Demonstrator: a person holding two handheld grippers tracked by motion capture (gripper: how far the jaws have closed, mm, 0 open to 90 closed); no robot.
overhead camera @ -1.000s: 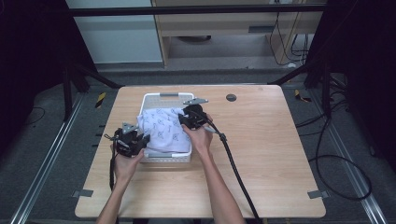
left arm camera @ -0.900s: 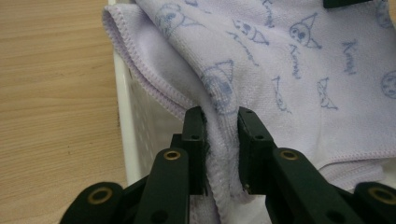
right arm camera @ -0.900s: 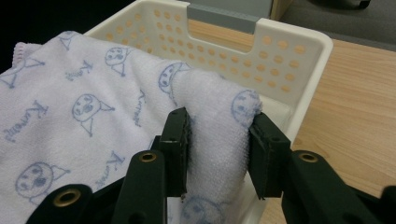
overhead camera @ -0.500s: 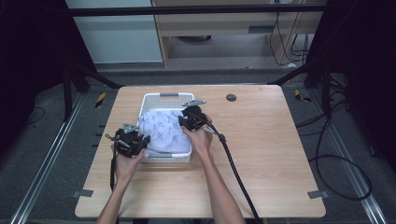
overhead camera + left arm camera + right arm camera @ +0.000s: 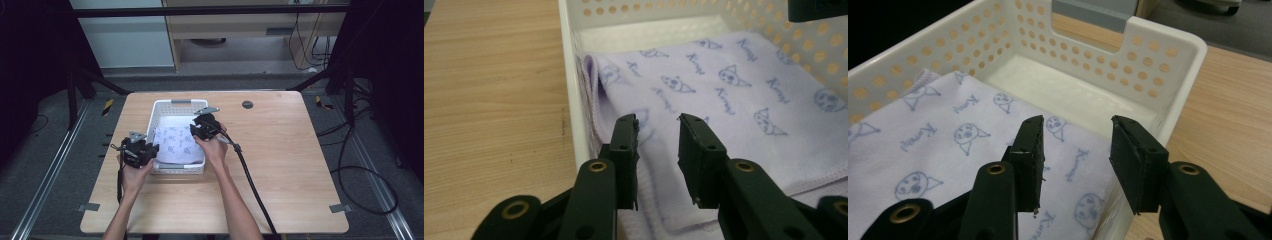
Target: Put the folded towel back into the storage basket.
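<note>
1. The pale wooden bench (image 5: 280, 165) with rounded corners carries everything, its grain showing plainly beside the basket in the left gripper view. Nothing on it has shifted over the last second.

2. Standing on it, towards the far left, is the white perforated plastic basket (image 5: 172, 104), rectangular, with rows of round holes in its walls and a cut-out handle at the far end. It has stayed put.

3. Inside lies the lilac cloth with printed cartoon faces (image 5: 176, 145), a soft hemmed textile, folded and spread flat over the near part of the basket floor. A second ago it bulged higher and looser; now it sits lower and smoother, so I judge the laying-in is about done.

4. The right gripper (image 5: 200, 131) hangs over the cloth's right edge by the basket wall. Its jaws stand released, wide apart, nothing between them. It has drifted slightly towards the person, which reads as letting go.

5. The left gripper (image 5: 145, 152) sits at the basket's near left corner. Its jaws are parted too, a clear gap between them, hovering just above the cloth's folded hem without clamping it.

6. The bare white basket floor shows beyond the cloth at the far end.
</note>
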